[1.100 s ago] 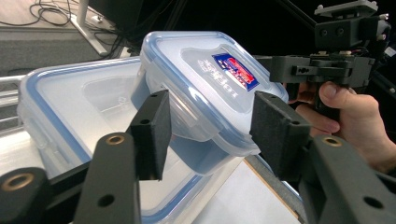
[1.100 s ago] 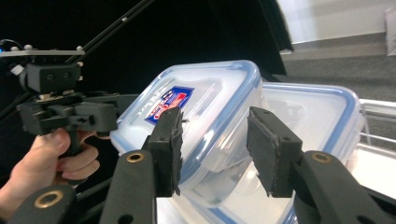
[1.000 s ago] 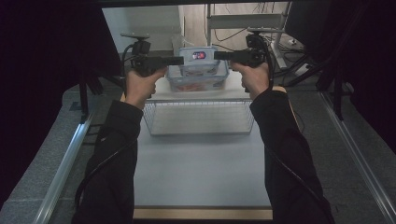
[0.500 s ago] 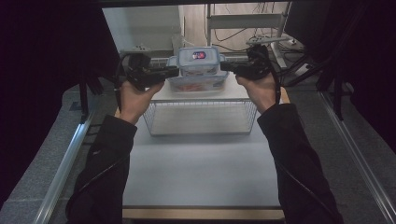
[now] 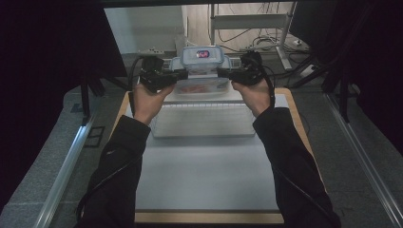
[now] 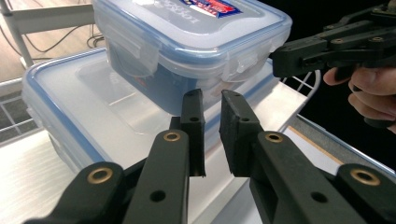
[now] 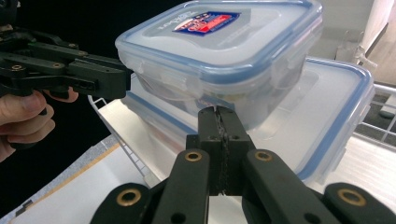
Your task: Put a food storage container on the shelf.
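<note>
While the person is pressing in from both sides, the small box (image 5: 204, 59) is sitting directly between the two tips, with the left tongs (image 5: 183, 75) against one of its side walls and the right tongs (image 5: 223, 72) against the opposite one. In the left gripper view the left tongs (image 6: 212, 100) are standing almost closed. Their jaws have just been closing, a narrow gap is showing between the pads, and nothing is lying in it. In the right gripper view the right tongs (image 7: 217, 112) are pressing pad to pad, holding nothing between them. So neither pair is gripping anything alone; the two together seem to be squeezing the small box (image 7: 219, 42) like a clamp. Just below both tips the big box (image 6: 70, 102) is lying with its lid on, over the wire basket (image 5: 204, 123). Whether the small box is resting on that lid or hanging just clear of it, I cannot tell. By my judgement the squeeze is being set, while the carrying and setting down are waiting to be done.
</note>
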A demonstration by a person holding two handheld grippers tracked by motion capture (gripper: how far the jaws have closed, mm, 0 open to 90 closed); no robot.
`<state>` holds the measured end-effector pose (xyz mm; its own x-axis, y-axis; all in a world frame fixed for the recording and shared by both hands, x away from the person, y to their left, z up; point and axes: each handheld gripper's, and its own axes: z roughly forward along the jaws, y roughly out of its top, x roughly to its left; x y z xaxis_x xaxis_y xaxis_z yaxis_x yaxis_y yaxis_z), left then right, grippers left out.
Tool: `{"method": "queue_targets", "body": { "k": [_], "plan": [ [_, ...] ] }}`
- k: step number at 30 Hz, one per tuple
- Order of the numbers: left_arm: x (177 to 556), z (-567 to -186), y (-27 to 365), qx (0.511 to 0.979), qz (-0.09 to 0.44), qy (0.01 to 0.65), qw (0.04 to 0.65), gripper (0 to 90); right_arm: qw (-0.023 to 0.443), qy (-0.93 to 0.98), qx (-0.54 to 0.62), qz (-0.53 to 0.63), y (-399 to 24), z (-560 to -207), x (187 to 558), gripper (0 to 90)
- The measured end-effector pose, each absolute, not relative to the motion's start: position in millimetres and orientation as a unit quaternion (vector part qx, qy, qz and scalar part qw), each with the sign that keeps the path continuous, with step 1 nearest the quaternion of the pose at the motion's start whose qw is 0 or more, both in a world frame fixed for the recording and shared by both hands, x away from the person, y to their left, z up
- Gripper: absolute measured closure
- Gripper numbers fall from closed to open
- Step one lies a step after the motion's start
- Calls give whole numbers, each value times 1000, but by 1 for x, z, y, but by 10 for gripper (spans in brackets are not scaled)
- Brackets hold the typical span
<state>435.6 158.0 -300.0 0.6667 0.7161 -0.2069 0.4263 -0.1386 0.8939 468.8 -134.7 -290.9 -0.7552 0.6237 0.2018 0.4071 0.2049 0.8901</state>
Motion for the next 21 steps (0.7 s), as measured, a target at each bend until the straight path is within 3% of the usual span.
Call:
{"method": "queue_targets", "body": {
  "k": [3, 5, 12, 13, 14, 21],
  "plan": [
    [436, -301, 159, 741, 137, 383, 535, 793, 101, 769, 337, 534, -134, -292, 470, 895],
    [432, -301, 158, 744, 147, 378, 531, 745, 102, 771, 331, 535, -135, -293, 468, 868],
    [422, -302, 155, 750, 164, 370, 523, 501, 105, 770, 324, 540, -137, -297, 460, 678],
    [420, -303, 154, 753, 167, 367, 519, 501, 105, 770, 324, 540, -137, -297, 460, 678],
    [416, -304, 153, 757, 173, 363, 514, 430, 106, 769, 322, 541, -137, -298, 457, 614],
    [406, -314, 155, 754, 163, 354, 528, 287, 116, 776, 309, 537, -136, -305, 446, 453]
  ]
}}
